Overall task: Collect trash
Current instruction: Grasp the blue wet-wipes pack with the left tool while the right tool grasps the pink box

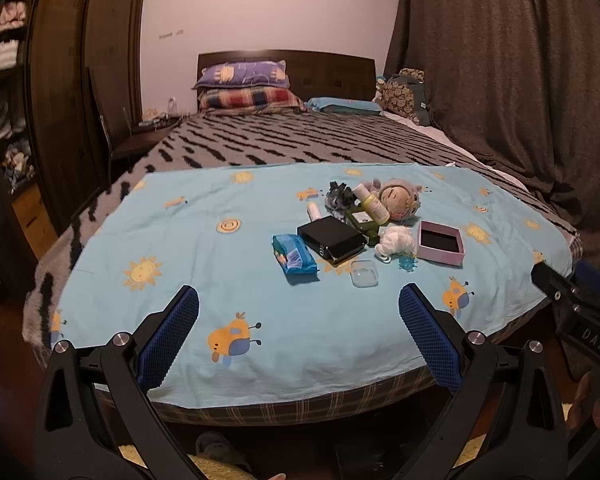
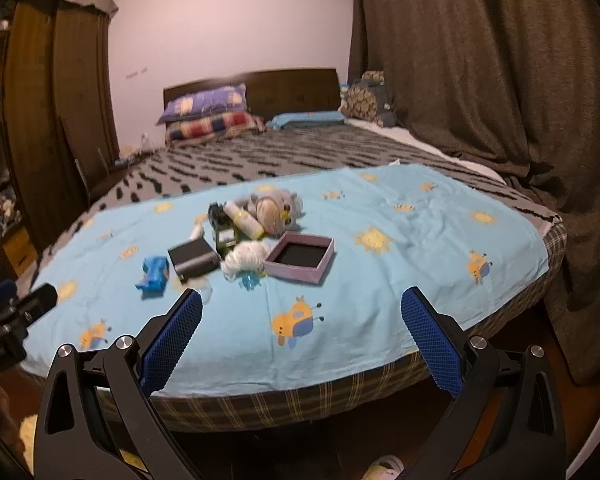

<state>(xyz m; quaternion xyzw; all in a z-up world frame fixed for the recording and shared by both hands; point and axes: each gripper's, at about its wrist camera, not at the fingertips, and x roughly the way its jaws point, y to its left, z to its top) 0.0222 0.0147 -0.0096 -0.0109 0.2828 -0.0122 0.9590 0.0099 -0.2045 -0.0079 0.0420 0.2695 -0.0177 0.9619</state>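
Several loose items heaped mid-bed on light-blue cartoon sheet [image 1: 180, 240]: crumpled white tissue wad [image 1: 396, 241], feather-light, soft, pinchable anywhere; clear plastic lid [image 1: 364, 274], slippery, taken by edge. Left hand-held gripper [image 1: 299, 312], right hand-held gripper [image 2: 301, 312]: released, empty.

Light-blue cartoon sheet [image 1: 220, 264] lay spread ahead of claw. Beyond it, grey black-dashed blanket [image 1: 300, 140]. Far ahead, purple pillow [image 1: 242, 74] stacked on plaid pillow [image 1: 252, 100]. Brown curtain [image 1: 500, 80] hung right; wooden wardrobe [image 1: 80, 60] stood left.
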